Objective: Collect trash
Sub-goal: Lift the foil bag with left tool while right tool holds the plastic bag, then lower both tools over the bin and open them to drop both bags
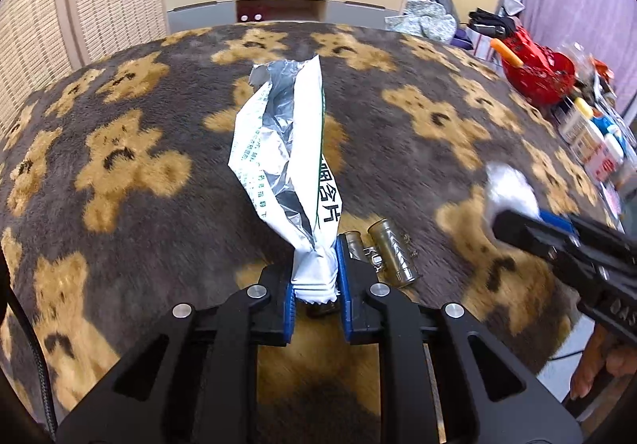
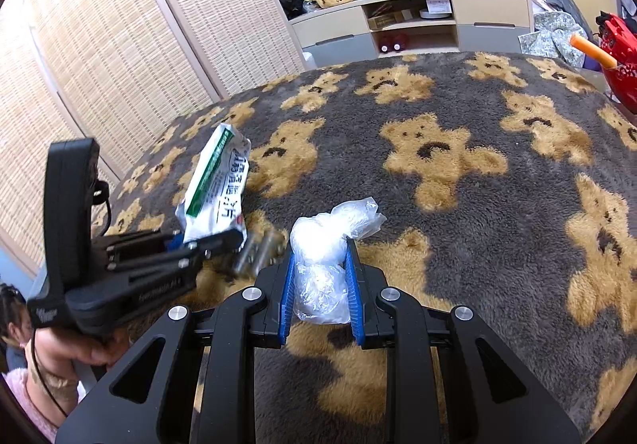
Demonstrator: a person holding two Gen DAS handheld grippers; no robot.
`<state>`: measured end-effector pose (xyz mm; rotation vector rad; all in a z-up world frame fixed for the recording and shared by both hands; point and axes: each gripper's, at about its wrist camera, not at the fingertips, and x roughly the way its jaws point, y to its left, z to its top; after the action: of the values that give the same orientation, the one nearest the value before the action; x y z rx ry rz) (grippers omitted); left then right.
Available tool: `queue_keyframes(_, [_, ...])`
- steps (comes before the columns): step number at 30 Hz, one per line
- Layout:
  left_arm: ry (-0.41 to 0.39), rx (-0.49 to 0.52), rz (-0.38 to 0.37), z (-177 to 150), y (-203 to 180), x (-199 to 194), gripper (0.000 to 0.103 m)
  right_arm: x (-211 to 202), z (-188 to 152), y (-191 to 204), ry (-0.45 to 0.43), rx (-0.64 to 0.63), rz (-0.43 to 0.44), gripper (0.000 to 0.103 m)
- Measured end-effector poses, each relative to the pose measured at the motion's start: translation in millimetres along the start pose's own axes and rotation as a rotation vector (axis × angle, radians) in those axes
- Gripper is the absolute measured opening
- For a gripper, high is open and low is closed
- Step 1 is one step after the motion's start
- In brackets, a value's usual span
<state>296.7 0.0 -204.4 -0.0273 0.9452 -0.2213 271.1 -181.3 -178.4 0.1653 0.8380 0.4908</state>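
Evenly bright, fisheye-bent edges, slight motion blur.

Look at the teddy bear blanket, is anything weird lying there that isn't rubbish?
Yes. A small brass-coloured metal trinket lies on the teddy bear blanket, just beside the left gripper. It looks like a keepsake, not trash. The torn-open white packet and the right gripper's crumpled clear plastic are ordinary rubbish, already held.

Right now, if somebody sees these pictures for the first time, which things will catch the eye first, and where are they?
First comes the teddy-bear blanket, brown and tan, filling both views. Above it, the left gripper pinches the sealed end of a torn white packet, while the right gripper clamps a crumpled clear plastic bag. A small brass-coloured metal object lies on the blanket just right of the left gripper's fingers.
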Motion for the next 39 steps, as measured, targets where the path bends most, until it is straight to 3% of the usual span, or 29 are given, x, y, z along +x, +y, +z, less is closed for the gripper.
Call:
queue_keyframes(11, [0.007, 0.006, -0.042, -41.7, -26.7, -31.7, 0.013, -33.9, -19.5, 14.8, 0.011, -0.019, -0.028, 0.024])
queue_keyframes(17, [0.013, -0.014, -0.017, -61.0, -31.2, -48.2, 0.013, -40.5, -40.3, 21.8, 0.033, 0.001, -0.091, 0.024])
queue_keyframes(26, [0.029, -0.018, -0.009, -95.5, -41.8, -72.2, 0.011, -59.1, -68.5, 37.7, 0.035, 0.023, -0.113, 0.024])
queue_keyframes(28, [0.032, -0.019, -0.011, -102.2, -44.1, -77.1, 0.004, -63.7, -74.5, 40.2, 0.037, 0.027, -0.124, 0.024])
queue_keyframes(39, [0.090, -0.021, -0.018, -156.1, -53.6, -86.3, 0.004, -71.8, -118.0, 51.9, 0.085, 0.054, -0.124, 0.024])
